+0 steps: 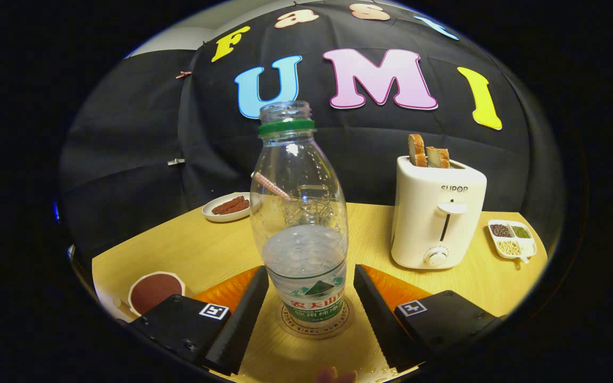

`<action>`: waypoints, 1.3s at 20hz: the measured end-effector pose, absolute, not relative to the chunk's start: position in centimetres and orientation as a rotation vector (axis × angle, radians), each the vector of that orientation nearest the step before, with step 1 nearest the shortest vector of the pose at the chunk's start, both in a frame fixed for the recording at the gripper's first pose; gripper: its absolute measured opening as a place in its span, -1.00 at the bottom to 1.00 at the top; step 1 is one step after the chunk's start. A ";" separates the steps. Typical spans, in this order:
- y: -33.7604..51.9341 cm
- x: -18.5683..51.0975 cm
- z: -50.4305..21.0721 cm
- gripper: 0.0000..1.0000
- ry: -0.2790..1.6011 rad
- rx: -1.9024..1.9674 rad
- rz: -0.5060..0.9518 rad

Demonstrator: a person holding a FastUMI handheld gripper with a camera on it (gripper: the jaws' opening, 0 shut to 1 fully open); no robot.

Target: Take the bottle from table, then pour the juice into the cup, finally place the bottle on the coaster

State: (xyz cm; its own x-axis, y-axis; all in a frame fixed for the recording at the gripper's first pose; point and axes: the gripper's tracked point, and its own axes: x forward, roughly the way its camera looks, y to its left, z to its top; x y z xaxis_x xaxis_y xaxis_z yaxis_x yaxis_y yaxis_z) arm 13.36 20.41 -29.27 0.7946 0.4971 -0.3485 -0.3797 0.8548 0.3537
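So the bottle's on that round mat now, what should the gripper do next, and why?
Probably draw the gripper straight back. The bottle stands upright on the coaster, cap off, and the fingers sit open on either side with gaps, so it looks released. A straight retreat should avoid clipping it.

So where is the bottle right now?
In the gripper view, the bottle stands upright on the coaster, between the open gripper fingers, left of the toaster.
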 end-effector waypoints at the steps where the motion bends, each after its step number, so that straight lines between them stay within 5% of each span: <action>1: 20.0 13.1 -28.8 0.97 0.444 0.266 0.479; 26: 9.8 7.4 -7.0 0.95 0.313 0.115 0.371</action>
